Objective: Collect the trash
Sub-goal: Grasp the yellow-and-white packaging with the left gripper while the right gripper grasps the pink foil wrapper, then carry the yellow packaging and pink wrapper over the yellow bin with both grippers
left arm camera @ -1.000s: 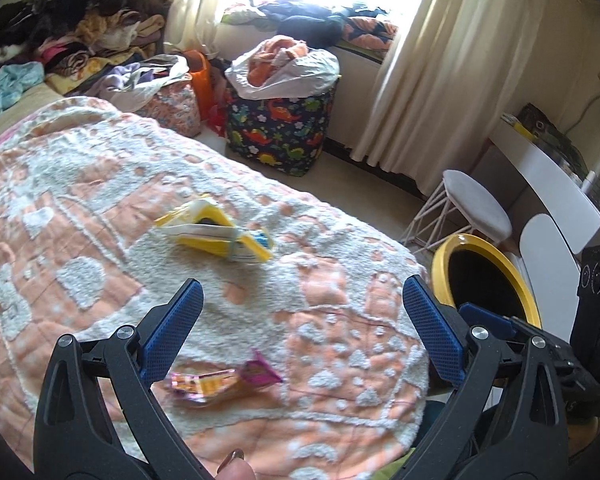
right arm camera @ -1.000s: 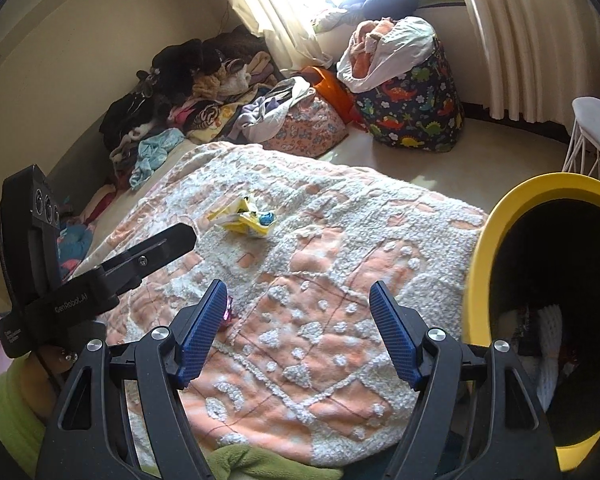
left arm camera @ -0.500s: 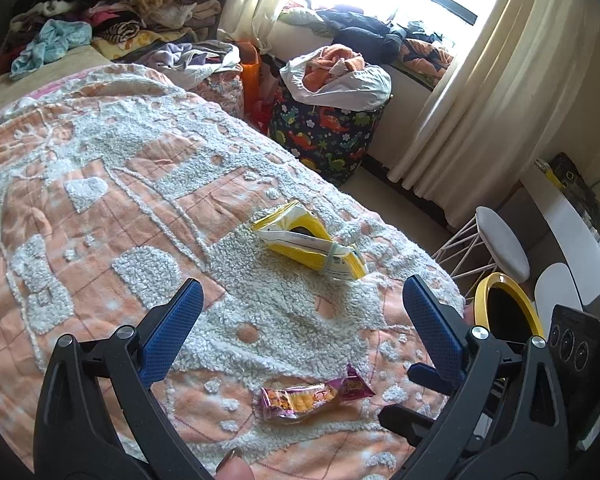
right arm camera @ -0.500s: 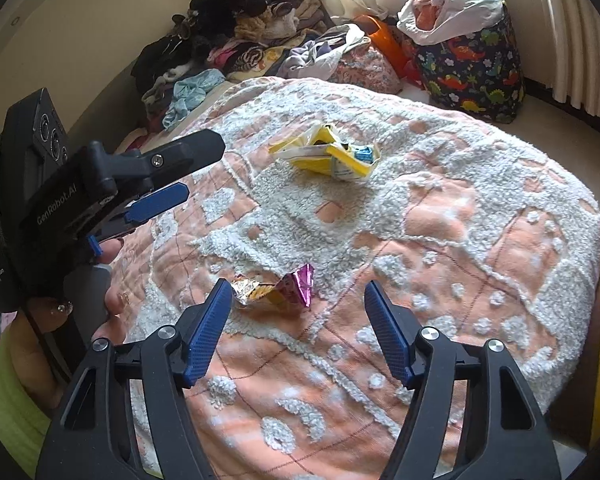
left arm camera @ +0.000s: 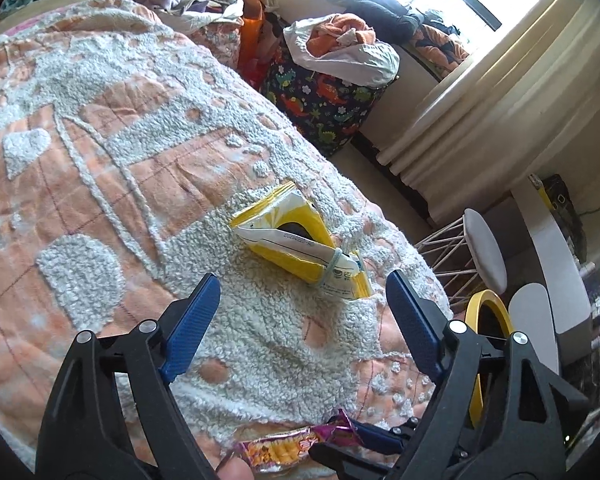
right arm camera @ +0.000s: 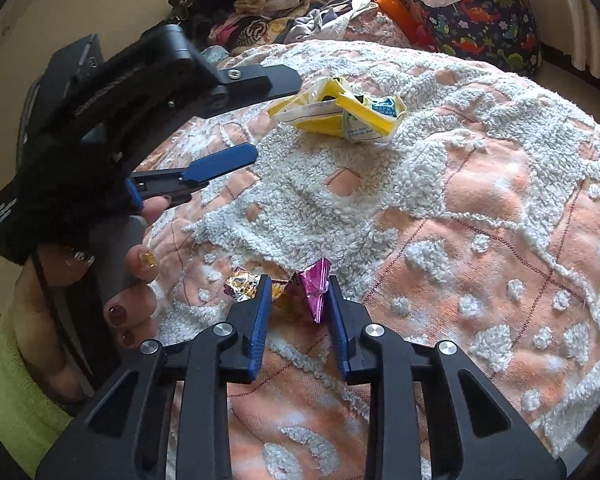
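A crumpled yellow and white packet [left arm camera: 300, 244] lies on the orange and white bedspread [left arm camera: 100, 152]; it also shows in the right wrist view [right arm camera: 340, 116]. My left gripper [left arm camera: 300, 292] is open, just short of the packet, with the packet ahead between its fingers. A pink and gold candy wrapper [right arm camera: 296, 286] lies nearer the bed's edge. My right gripper [right arm camera: 298, 292] has its jaws partly closed around the wrapper, one on each side of it. The wrapper shows at the bottom of the left wrist view [left arm camera: 296, 440].
A yellow-rimmed bin [left arm camera: 486, 344] stands on the floor beside the bed. A dinosaur-print bag [left arm camera: 324, 104] full of laundry, a white stool [left arm camera: 482, 252] and piles of clothes [right arm camera: 260, 8] are beyond the bed. The left gripper body [right arm camera: 140, 92] crosses the right wrist view.
My left gripper has moved forward toward the yellow packet. My right gripper has dropped onto the candy wrapper and its jaws have narrowed around it.
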Demonstrator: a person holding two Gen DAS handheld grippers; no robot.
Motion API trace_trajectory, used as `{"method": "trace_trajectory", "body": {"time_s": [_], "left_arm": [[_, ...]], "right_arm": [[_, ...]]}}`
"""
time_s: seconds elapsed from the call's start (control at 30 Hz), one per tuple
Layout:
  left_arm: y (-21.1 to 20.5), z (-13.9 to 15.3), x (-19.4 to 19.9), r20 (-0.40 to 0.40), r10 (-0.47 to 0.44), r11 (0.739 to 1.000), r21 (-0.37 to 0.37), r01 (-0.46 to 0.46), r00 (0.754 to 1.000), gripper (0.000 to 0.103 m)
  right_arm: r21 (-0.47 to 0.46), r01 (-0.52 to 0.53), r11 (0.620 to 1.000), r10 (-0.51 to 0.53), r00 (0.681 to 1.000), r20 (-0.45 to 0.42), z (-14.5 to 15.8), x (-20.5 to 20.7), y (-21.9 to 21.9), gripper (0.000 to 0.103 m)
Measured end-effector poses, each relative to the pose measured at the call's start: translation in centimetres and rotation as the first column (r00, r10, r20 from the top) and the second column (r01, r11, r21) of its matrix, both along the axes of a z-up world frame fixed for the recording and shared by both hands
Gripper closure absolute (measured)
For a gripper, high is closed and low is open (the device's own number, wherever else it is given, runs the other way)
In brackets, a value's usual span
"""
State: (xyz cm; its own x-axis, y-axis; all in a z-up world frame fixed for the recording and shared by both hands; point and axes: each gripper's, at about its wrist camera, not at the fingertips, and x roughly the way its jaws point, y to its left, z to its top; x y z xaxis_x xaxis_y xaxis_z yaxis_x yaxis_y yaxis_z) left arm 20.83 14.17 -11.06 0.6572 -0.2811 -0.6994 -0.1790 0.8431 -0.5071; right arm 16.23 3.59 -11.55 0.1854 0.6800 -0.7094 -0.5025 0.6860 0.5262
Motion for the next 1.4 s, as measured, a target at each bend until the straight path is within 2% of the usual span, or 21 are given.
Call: {"method": "trace_trajectory", "body": {"time_s": [0.13, 0.33, 0.4, 0.43, 0.53, 0.67, 0.93, 1.4], "left_arm": [[-0.3, -1.4, 1.7, -0.032, 0.008, 0.997, -0.078, -0.01, 0.999, 0.029], [-0.5, -3.0, 3.5, -0.073, 0.059, 0.989, -0.132, -0.069, 0.996, 0.035], [-0.5, -3.1, 4.1, -0.078, 0.077, 0.988, -0.124, -0.087, 0.994, 0.037], [-0.5, -3.1, 4.3, -0.08, 0.085, 0.989, -0.114, -0.094, 0.993, 0.042], [-0.7, -2.9, 4.8, -0.092, 0.102, 0.991, -0.074, -0.109, 0.99, 0.068], [-1.6, -2.1, 4.9, -0.091, 0.075, 0.997, -0.02, -0.077, 0.993, 0.071], [-5.8, 0.1, 4.3, -0.024, -0.033, 0.999, 0.035, 0.034, 0.999, 0.073], [-13.5, 3.2, 3.7, 0.051, -0.186, 0.978, 0.103, 0.18, 0.981, 0.073]], "right_arm": [[-0.015, 0.037, 0.999, -0.037, 0.999, 0.03, 0.6, -0.2, -1.9, 0.085], [-0.03, 0.096, 0.995, -0.093, 0.992, 0.082, 1.8, -0.4, -5.5, 0.087], [-0.026, 0.119, 0.993, -0.116, 0.988, 0.097, 2.2, -0.4, -6.7, 0.087], [-0.022, 0.135, 0.991, -0.132, 0.985, 0.107, 2.5, -0.4, -7.5, 0.087], [-0.019, 0.191, 0.981, -0.187, 0.973, 0.134, 3.4, -0.5, -9.5, 0.087], [0.0, 0.26, 0.966, -0.258, 0.957, 0.135, 4.0, 0.1, -12.1, 0.087], [0.028, 0.366, 0.93, -0.366, 0.921, 0.135, 4.8, 0.6, -16.5, 0.087], [0.076, 0.49, 0.868, -0.496, 0.854, 0.155, 6.3, -0.9, -23.2, 0.087]]}}
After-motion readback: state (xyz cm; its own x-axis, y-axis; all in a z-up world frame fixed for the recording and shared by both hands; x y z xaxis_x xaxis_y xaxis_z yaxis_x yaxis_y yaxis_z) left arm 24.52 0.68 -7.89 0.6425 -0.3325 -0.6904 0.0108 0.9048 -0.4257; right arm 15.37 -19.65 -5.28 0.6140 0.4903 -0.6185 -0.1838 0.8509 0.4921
